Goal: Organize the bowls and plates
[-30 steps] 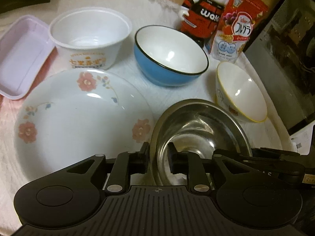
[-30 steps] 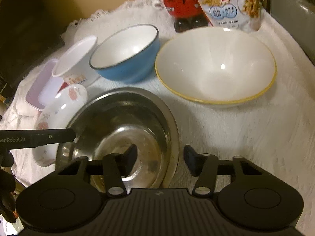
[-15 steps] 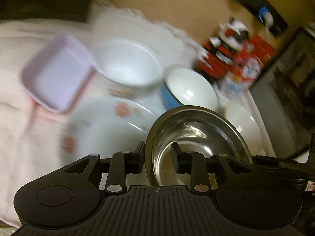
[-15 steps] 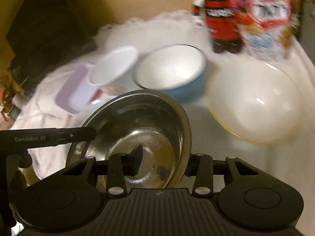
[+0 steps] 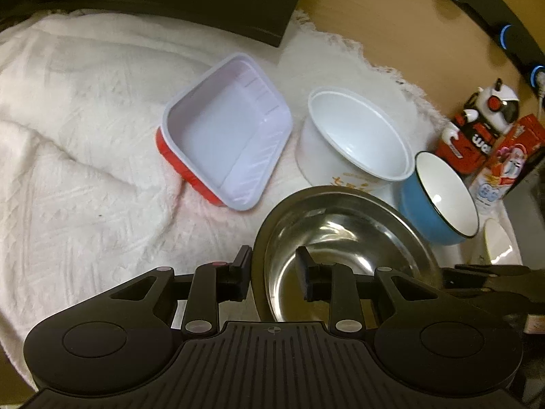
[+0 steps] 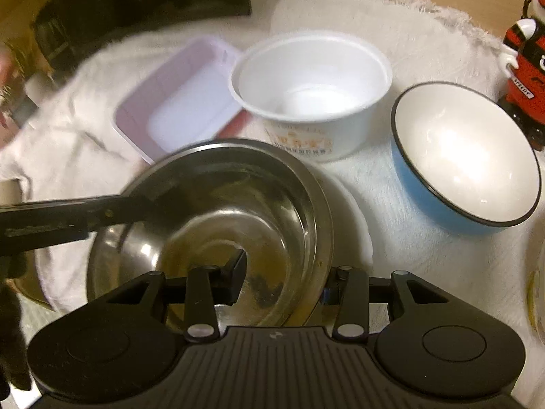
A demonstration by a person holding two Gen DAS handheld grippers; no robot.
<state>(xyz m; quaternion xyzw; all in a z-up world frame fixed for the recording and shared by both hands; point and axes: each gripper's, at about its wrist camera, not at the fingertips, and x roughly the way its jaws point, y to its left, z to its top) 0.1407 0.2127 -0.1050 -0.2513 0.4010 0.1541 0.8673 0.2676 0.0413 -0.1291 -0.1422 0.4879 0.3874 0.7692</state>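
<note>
A steel bowl (image 5: pixel 340 238) (image 6: pixel 221 204) hangs between both grippers, off the cloth. My left gripper (image 5: pixel 274 272) straddles its left rim, one finger outside and one inside. Its jaws are closing on that rim. My right gripper (image 6: pixel 282 283) is shut on the right rim in the same way. In the right wrist view, a white plate's edge (image 6: pixel 357 221) shows under the bowl and the left gripper (image 6: pixel 68 218) crosses as a dark bar. The right gripper's body (image 5: pixel 477 272) shows low right in the left wrist view.
On the white cloth (image 5: pixel 85 170) lie a lilac tray with red sides (image 5: pixel 224 143) (image 6: pixel 177 102), a white paper bowl (image 5: pixel 357 139) (image 6: pixel 310 81) and a blue bowl (image 5: pixel 439 197) (image 6: pixel 466 160). A yellow-rimmed bowl (image 5: pixel 497 242), a toy figure (image 5: pixel 477 129) and a cereal bag (image 5: pixel 504 163) are at right.
Both grippers have carried the steel bowl up and to the left. It now hangs over the floral plate, nearer the lilac tray. The yellow-rimmed bowl has slid to the right edge.
</note>
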